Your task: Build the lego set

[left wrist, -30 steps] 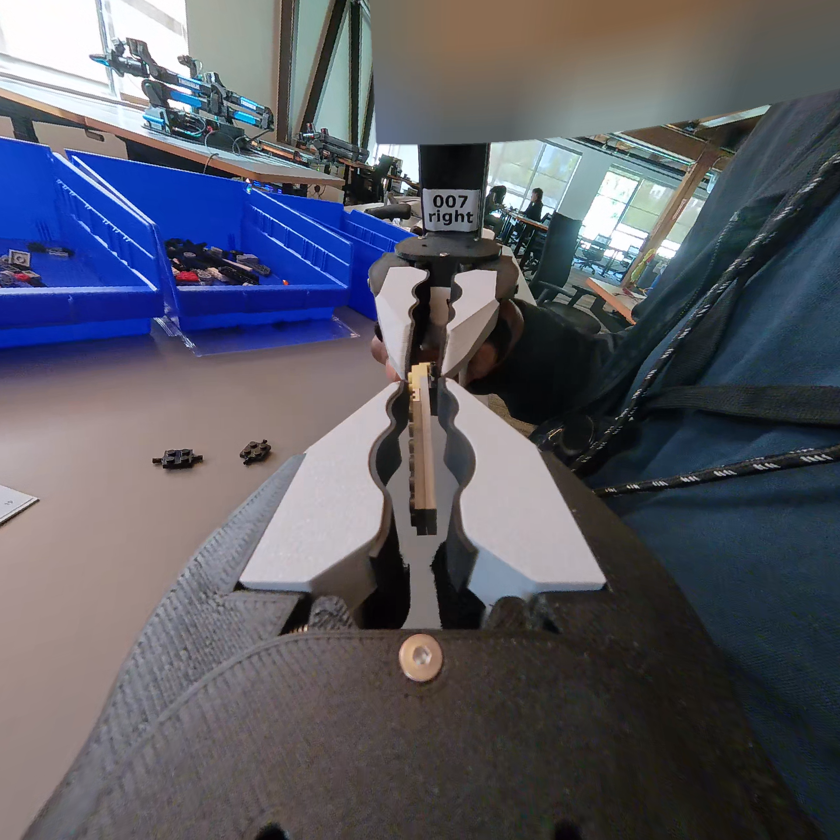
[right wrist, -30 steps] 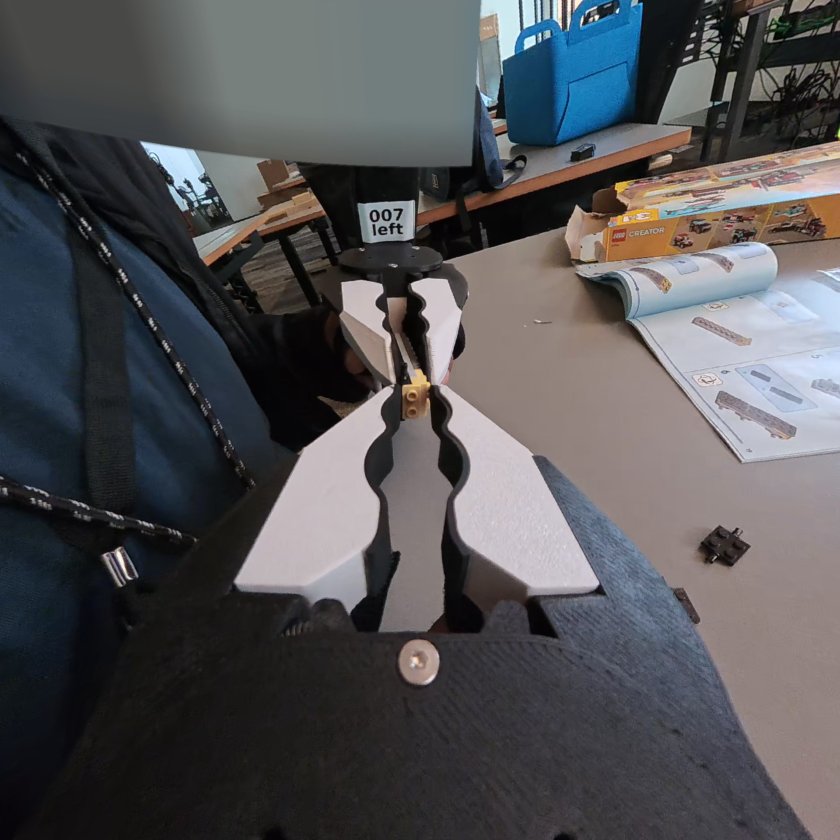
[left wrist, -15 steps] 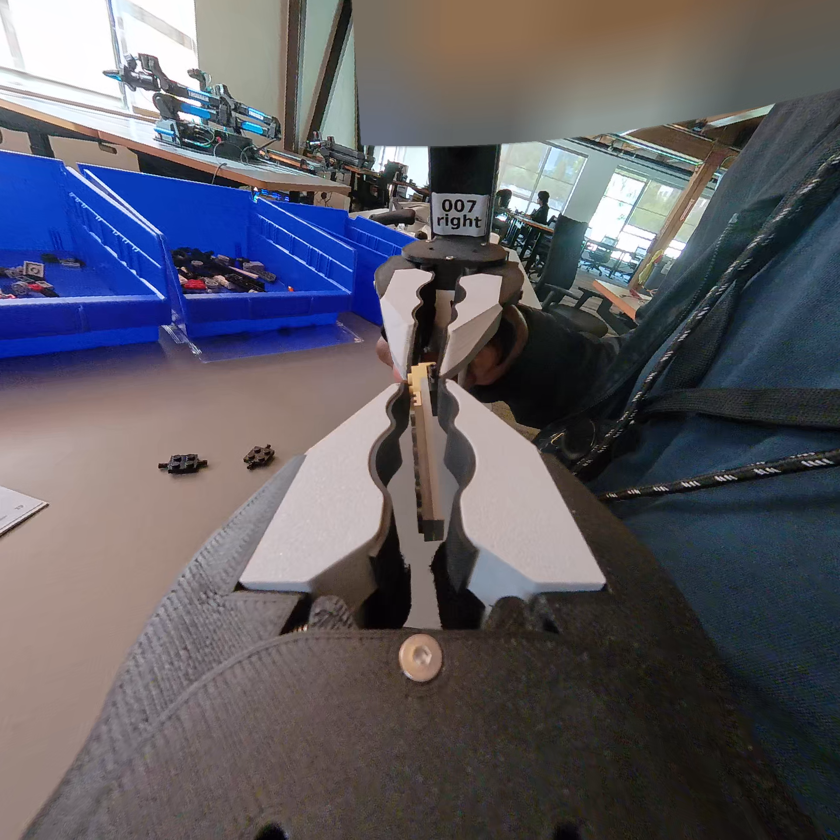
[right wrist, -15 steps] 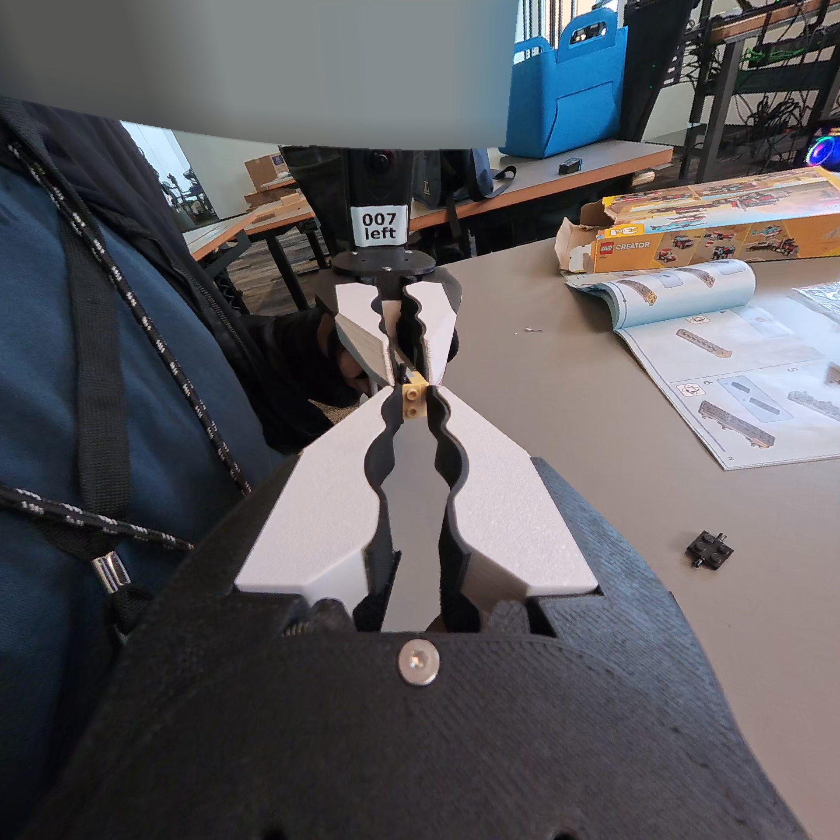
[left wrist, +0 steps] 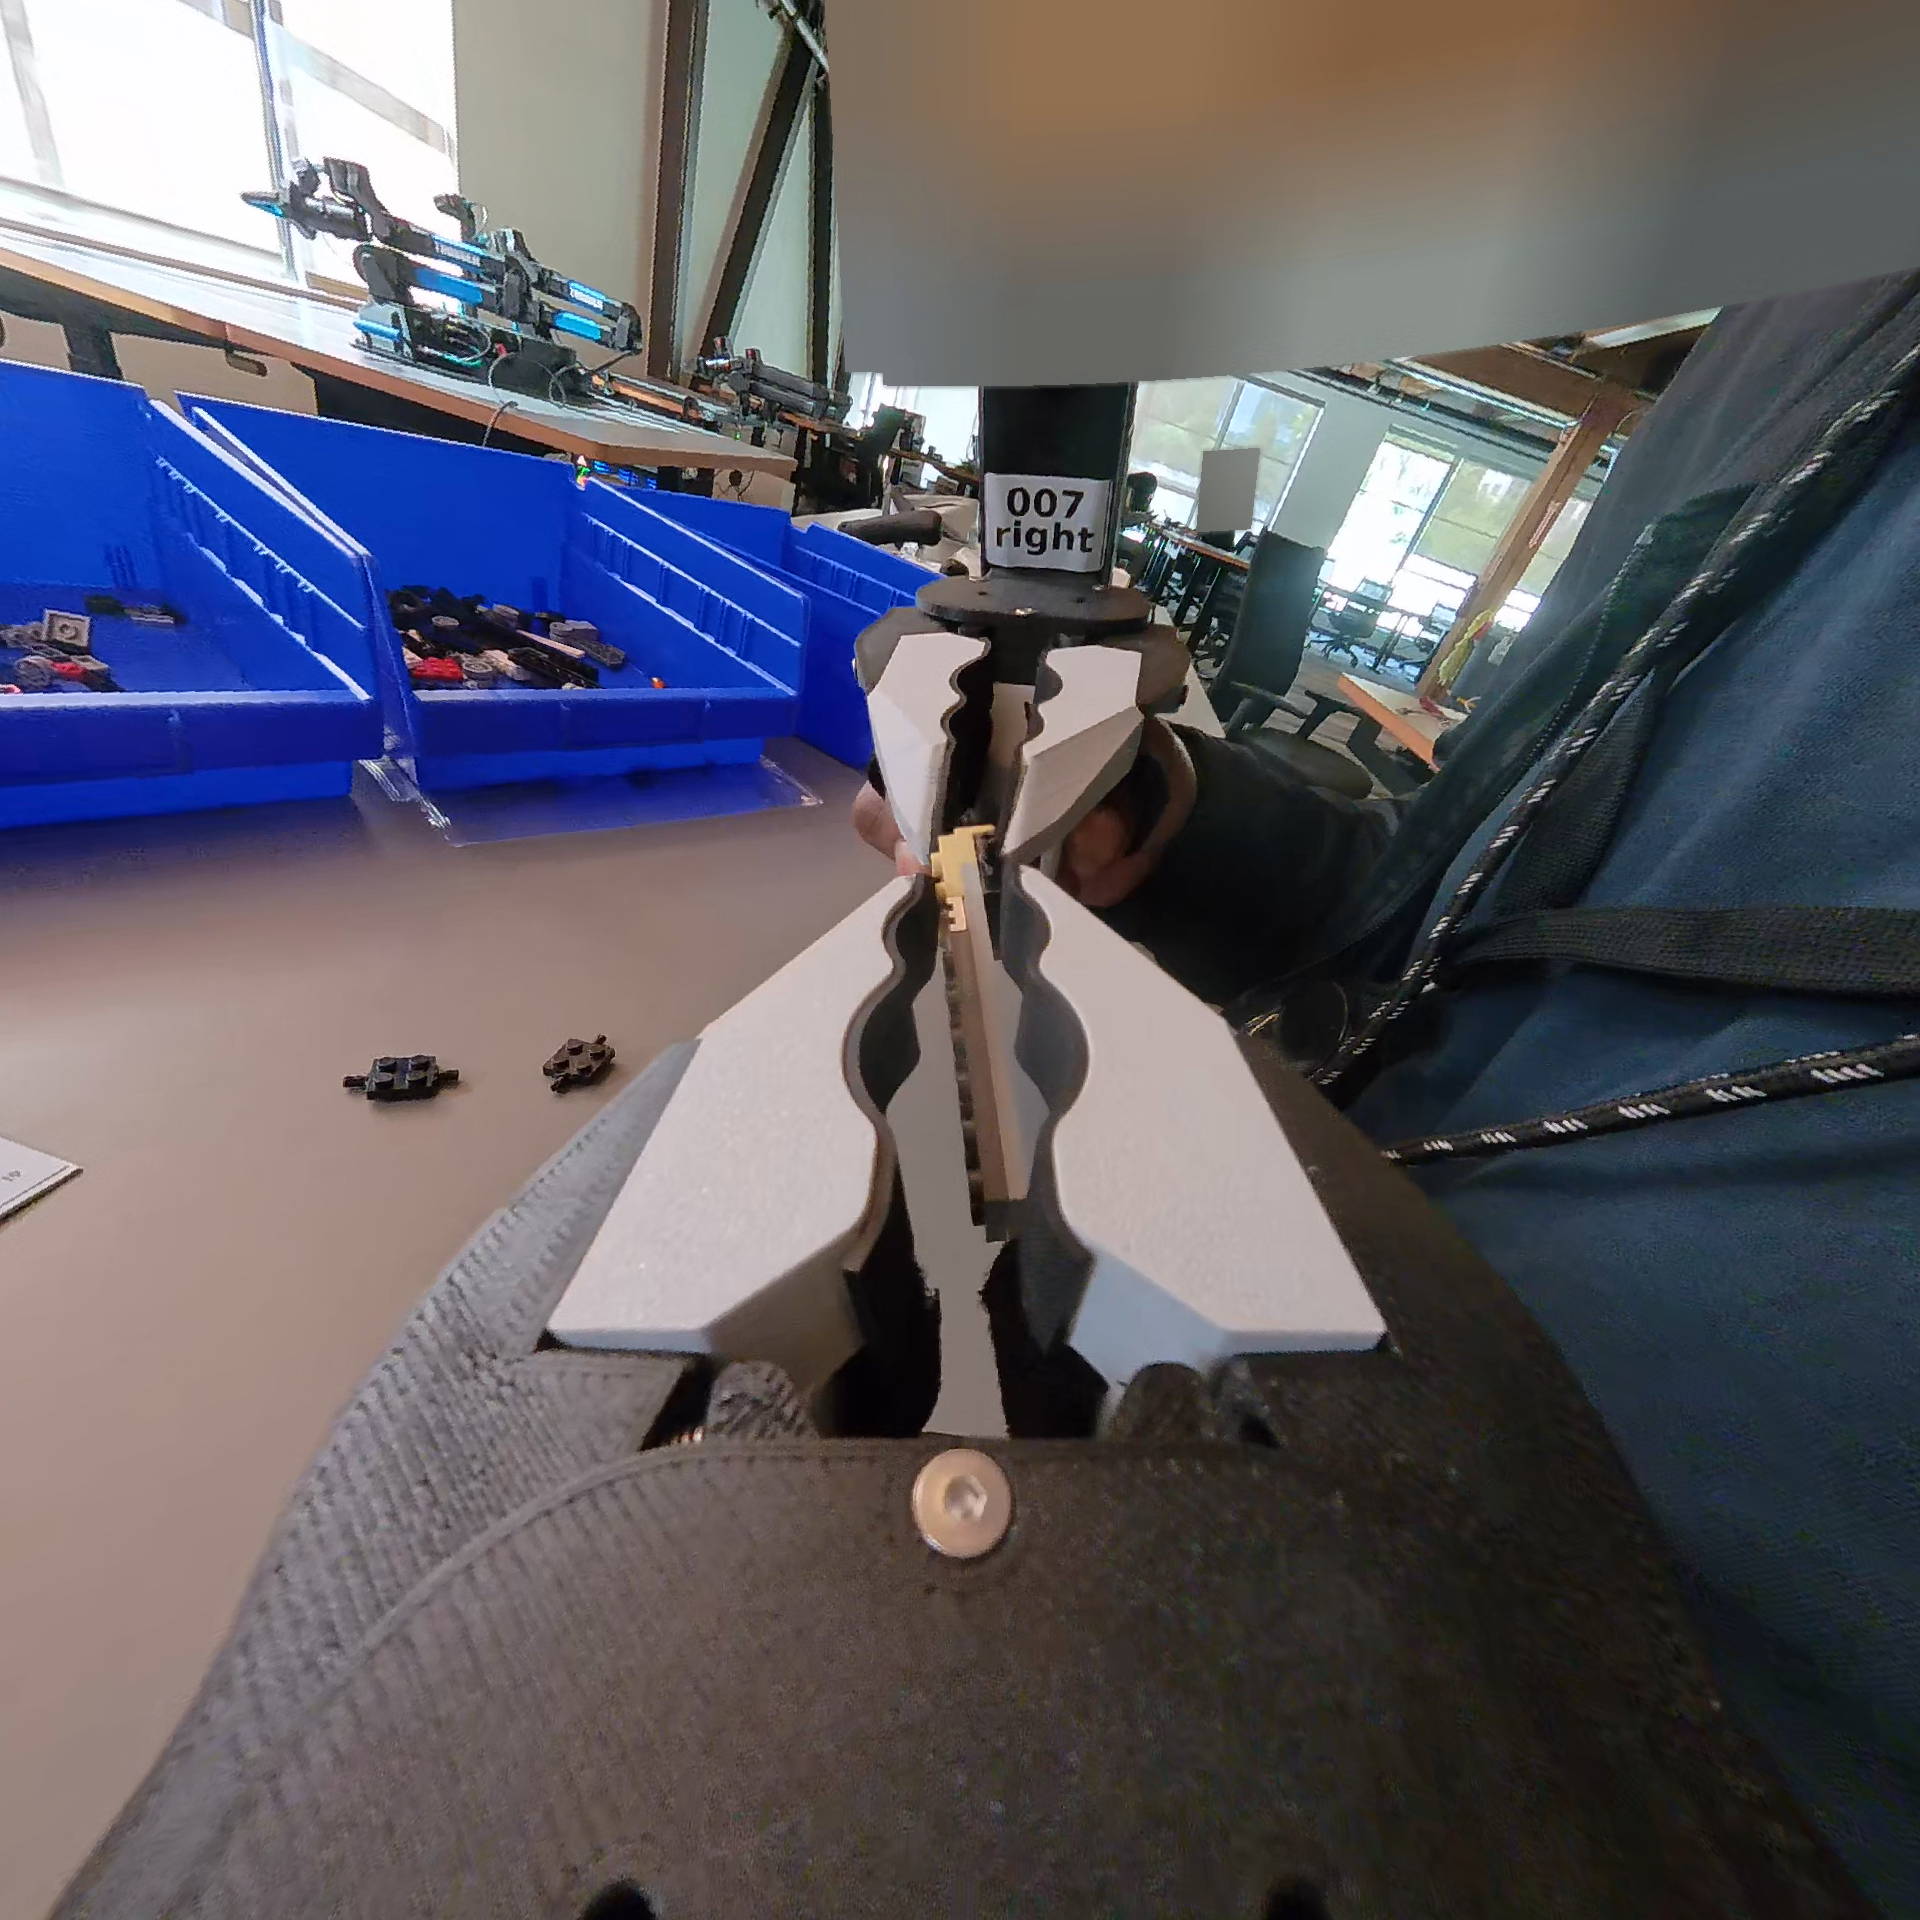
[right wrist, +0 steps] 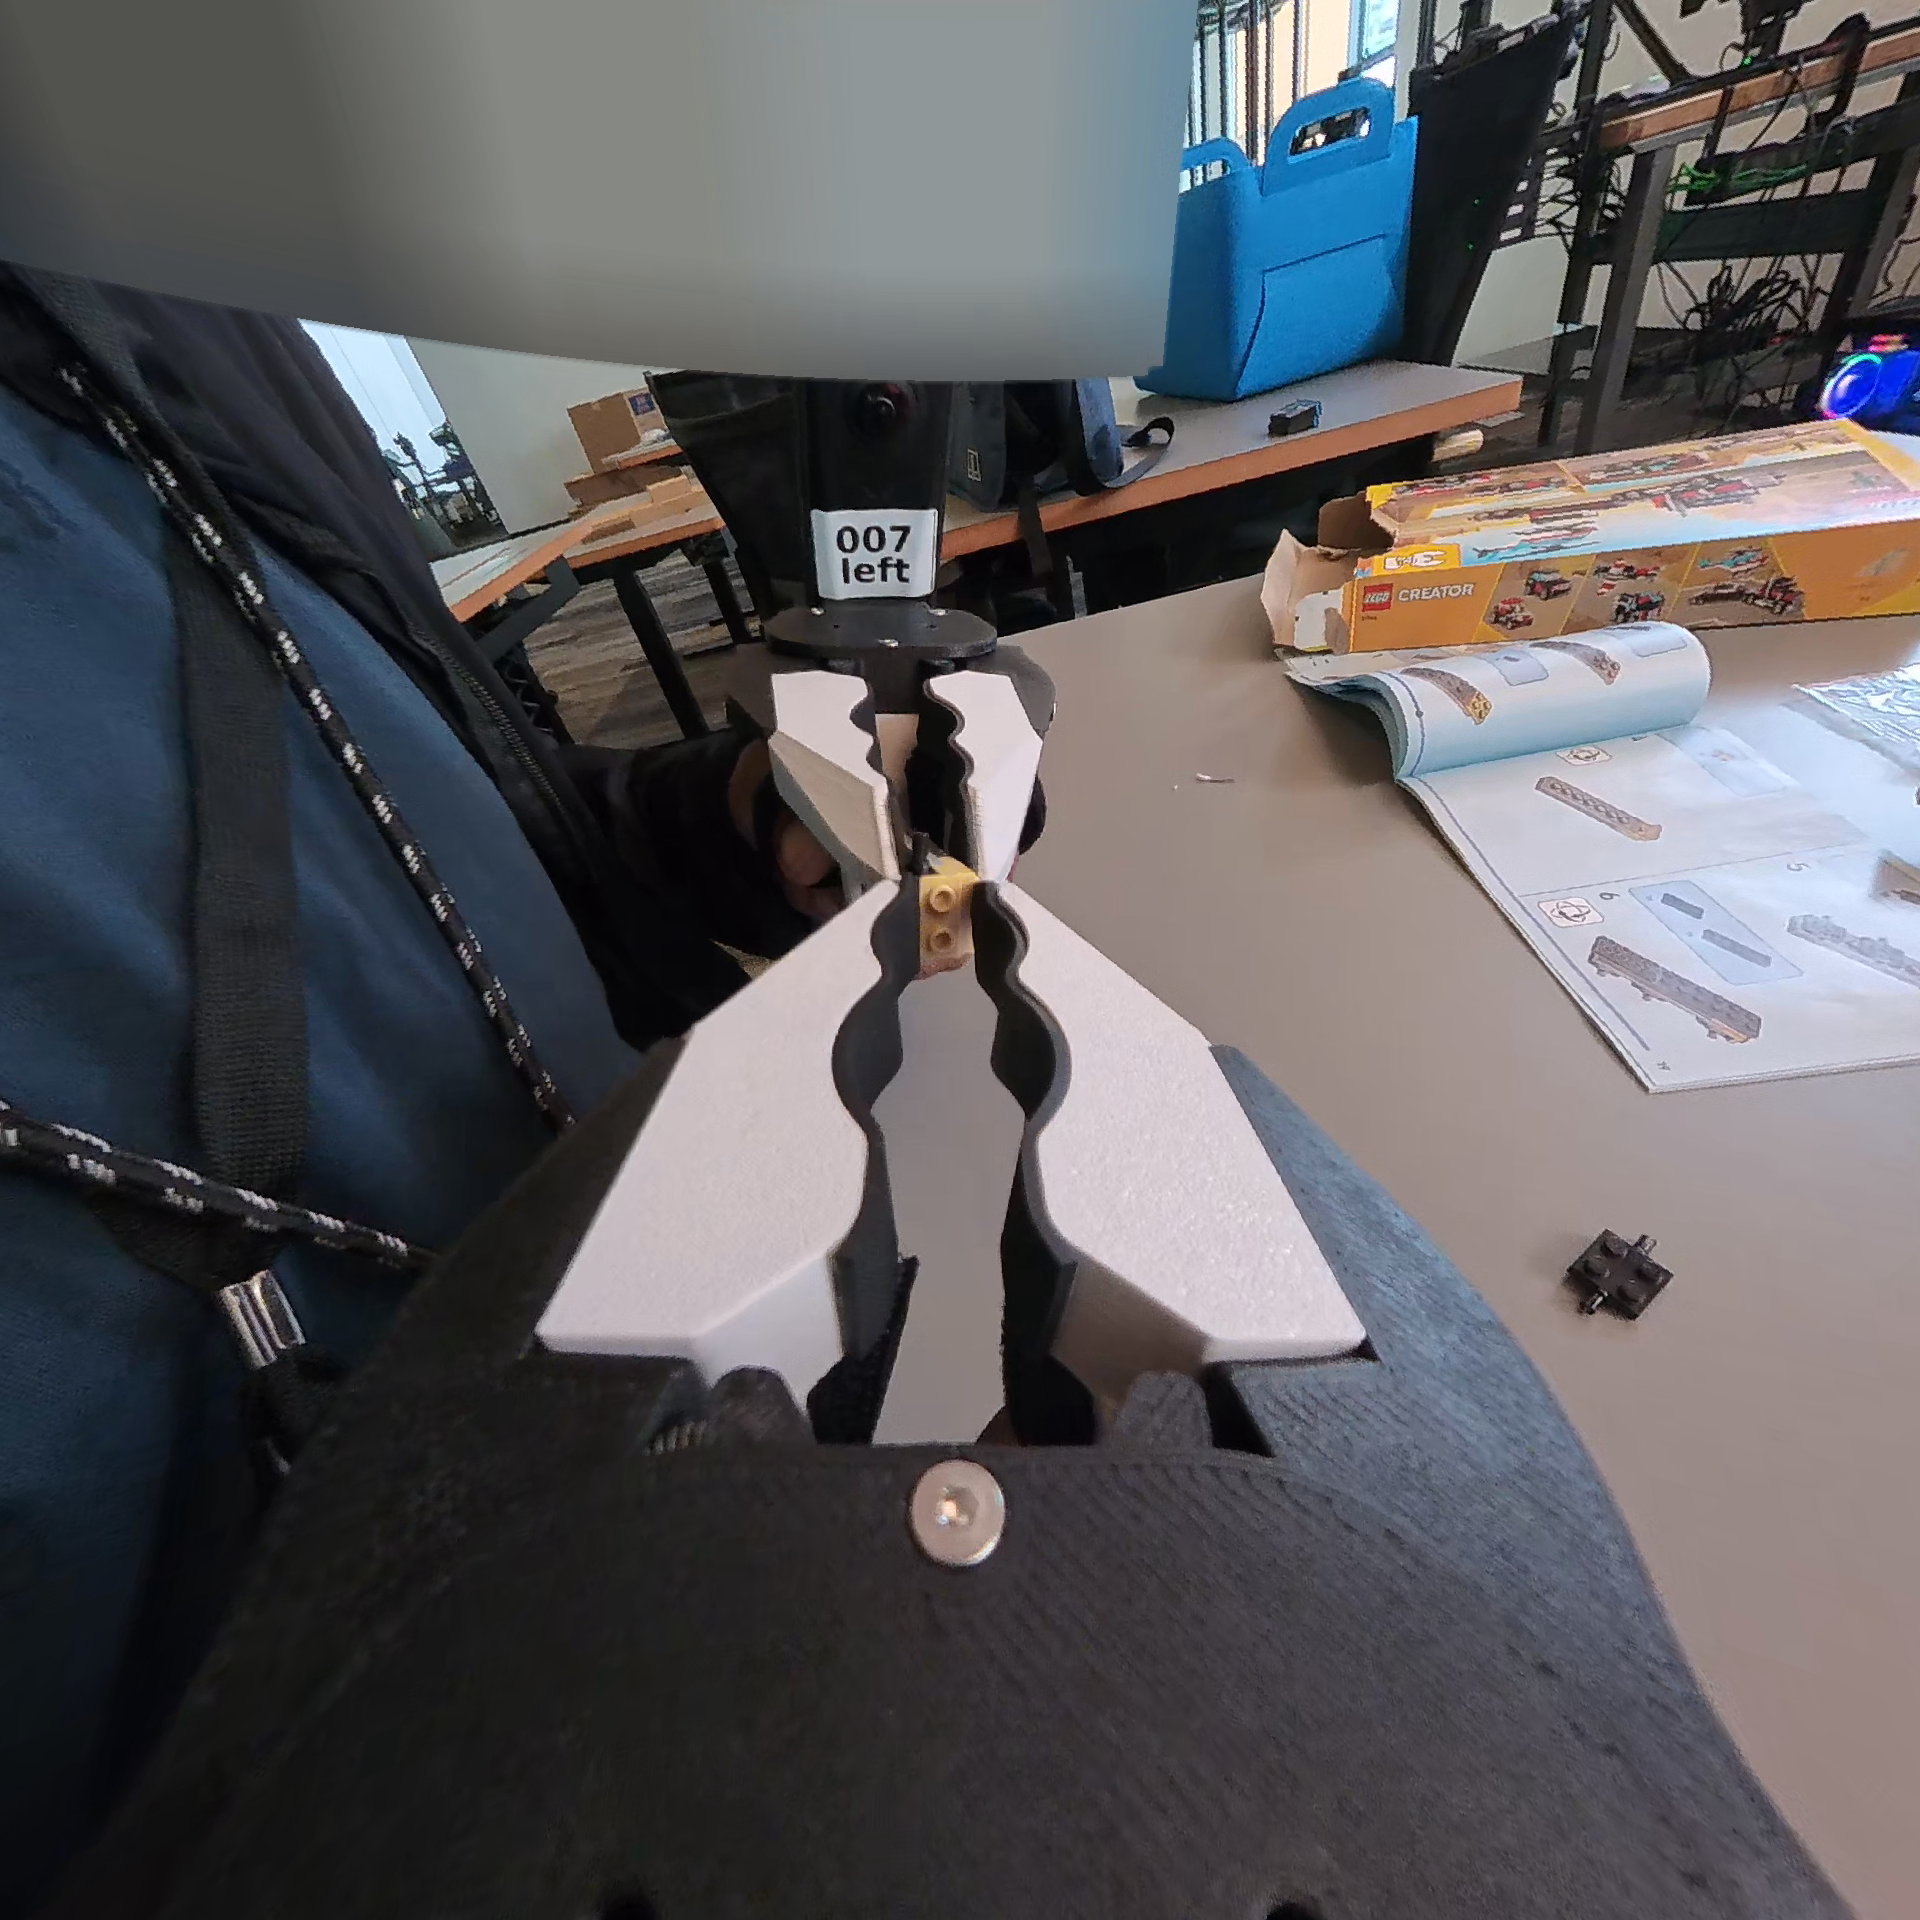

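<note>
jaws of left gripper clamp long grey plate edgewise; right gripper pinches tan brick against its tip, above counter. risk: off-axis push misseats studs, plate pivots out.

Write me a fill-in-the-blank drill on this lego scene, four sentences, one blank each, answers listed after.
1. The left gripper is shut on a long grey ____ held edge-on.
2. The right gripper pinches a small brick whose colour is ____.
3. The bins holding loose pieces are coloured ____.
4. The instruction booklet beside the yellow box lies ____ on the table.

Missing words: plate; tan; blue; open
</note>
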Tool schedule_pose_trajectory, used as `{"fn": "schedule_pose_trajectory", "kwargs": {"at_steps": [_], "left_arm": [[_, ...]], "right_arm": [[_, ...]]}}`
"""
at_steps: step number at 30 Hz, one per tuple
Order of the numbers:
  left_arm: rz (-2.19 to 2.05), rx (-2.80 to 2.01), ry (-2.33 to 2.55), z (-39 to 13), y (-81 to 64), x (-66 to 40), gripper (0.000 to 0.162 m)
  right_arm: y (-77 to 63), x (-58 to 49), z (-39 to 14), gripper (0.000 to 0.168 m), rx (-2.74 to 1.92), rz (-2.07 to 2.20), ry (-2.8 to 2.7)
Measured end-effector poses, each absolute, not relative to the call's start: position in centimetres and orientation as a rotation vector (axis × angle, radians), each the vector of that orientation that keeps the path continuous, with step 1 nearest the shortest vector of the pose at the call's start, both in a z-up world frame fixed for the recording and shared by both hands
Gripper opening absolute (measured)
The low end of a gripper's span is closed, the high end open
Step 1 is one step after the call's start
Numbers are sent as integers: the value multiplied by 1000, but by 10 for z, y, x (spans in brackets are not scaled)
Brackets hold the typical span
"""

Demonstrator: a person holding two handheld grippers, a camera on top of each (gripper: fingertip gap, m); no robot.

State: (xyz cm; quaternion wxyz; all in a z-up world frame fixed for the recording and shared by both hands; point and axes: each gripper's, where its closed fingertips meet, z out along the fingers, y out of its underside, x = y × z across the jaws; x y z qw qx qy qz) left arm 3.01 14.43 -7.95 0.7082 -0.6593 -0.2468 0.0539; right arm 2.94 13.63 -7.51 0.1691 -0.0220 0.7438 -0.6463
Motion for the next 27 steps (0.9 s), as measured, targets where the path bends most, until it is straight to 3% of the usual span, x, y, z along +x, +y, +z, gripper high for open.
{"fn": "schedule_pose_trajectory", "kwargs": {"at_steps": [18,21,27], "left_arm": [[46,-1378,-624,-82,137,21,11],[0,-1276,-697,-81,127,11,11],[-68,-1066,-706,-65,114,6,11]], "right_arm": [[129,20,-76,11,62,-1850,2094],[127,15,-73,30,152,-1858,2025],[116,11,-74,30,334,-1836,1877]]}}
